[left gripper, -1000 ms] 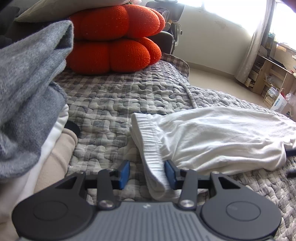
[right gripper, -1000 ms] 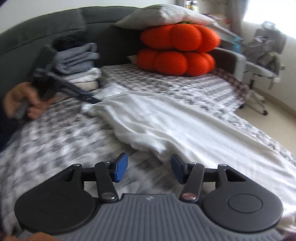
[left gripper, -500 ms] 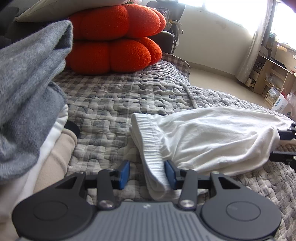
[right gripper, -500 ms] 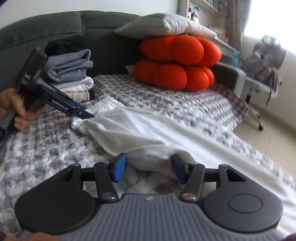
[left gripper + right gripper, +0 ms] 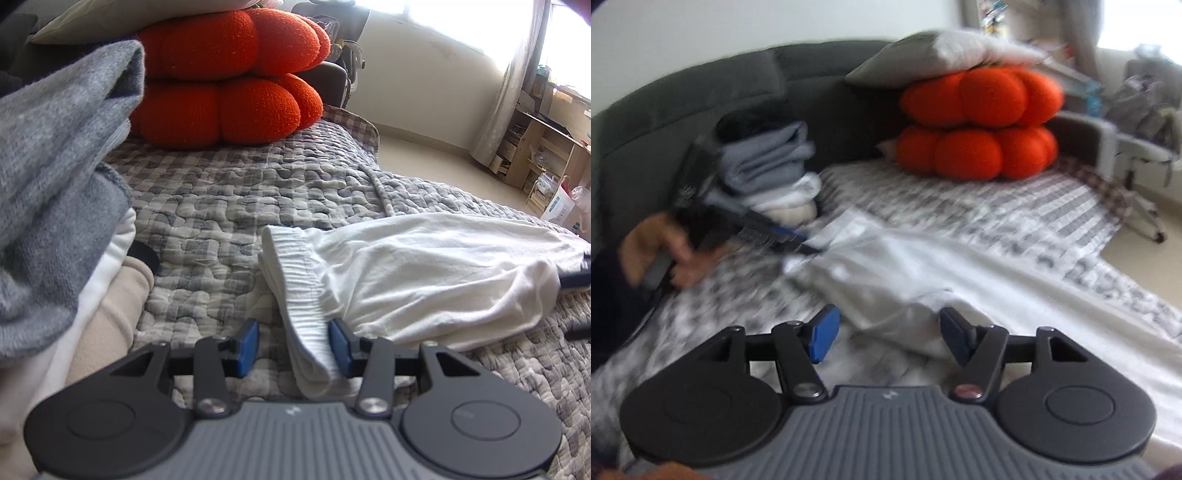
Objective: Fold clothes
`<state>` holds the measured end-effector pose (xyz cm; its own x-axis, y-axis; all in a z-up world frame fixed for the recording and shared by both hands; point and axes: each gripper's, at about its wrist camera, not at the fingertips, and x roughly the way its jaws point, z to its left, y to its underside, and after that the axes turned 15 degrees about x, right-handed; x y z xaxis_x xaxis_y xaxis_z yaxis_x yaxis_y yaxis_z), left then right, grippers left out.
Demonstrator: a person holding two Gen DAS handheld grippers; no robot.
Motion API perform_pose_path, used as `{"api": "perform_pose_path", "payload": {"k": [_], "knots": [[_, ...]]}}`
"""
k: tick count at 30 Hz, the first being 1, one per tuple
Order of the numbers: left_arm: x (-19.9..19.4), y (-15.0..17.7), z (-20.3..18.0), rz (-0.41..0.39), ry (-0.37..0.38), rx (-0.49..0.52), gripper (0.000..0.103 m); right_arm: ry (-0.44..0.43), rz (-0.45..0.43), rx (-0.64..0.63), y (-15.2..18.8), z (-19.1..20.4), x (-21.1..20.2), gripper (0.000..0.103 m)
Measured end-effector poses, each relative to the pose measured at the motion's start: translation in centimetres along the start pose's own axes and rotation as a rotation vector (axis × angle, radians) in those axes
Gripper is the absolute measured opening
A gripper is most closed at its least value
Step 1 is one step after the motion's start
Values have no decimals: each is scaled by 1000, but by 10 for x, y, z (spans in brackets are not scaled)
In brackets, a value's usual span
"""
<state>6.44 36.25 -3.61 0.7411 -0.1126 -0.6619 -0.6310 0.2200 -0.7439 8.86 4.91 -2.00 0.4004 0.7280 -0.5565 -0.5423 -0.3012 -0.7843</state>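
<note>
The white cotton trousers with the ribbed elastic waistband (image 5: 424, 273) lie flat on the grey-and-white checked quilt (image 5: 229, 199), and what matters for my next move is their long axis: it runs from the waistband at my left side across the bed to the far end at my right. My left gripper (image 5: 291, 347) sits at the waistband end. A fold of that gathered band lies between its blue pads, resting against the right-hand pad with a clear gap to the other, so the jaws stand partly apart and are not pinching the cloth. My right gripper (image 5: 886, 339) is at the opposite end, and its jaws have just been opening; they now stand wide, with a rumpled hump of the white fabric rising between them but neither pad pressed on it. That view is blurred, so I cannot tell how close the pads come to the cloth. I judge the fold has to carry one end along this axis toward the other, and neither end is gripped yet. Beyond the trousers, the stack of folded grey and cream clothes (image 5: 772, 170) sits just beside my left hand (image 5: 661, 254), and the orange knitted pumpkin cushions (image 5: 229, 85) rest well apart near the head of the bed.
</note>
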Motion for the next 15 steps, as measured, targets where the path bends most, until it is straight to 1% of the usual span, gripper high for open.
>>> {"api": "perform_pose_path", "payload": {"k": [3, 5, 7, 9, 11, 12, 15], "knots": [[0, 0, -1, 0, -2, 1, 44, 62, 63, -26, 8, 0, 1, 64], [1, 0, -1, 1, -4, 3, 44, 110, 43, -22, 6, -2, 1, 64], [1, 0, -1, 1, -3, 3, 44, 143, -9, -44, 1, 0, 3, 64], [1, 0, -1, 1, -2, 2, 44, 133, -31, -76, -3, 3, 9, 65], [1, 0, -1, 0, -2, 2, 44, 120, -23, -96, -6, 5, 20, 65], [1, 0, 0, 0, -2, 1, 44, 117, -22, -101, -8, 6, 25, 67], [1, 0, 0, -1, 0, 1, 44, 71, -29, -66, -9, 3, 23, 68]]}}
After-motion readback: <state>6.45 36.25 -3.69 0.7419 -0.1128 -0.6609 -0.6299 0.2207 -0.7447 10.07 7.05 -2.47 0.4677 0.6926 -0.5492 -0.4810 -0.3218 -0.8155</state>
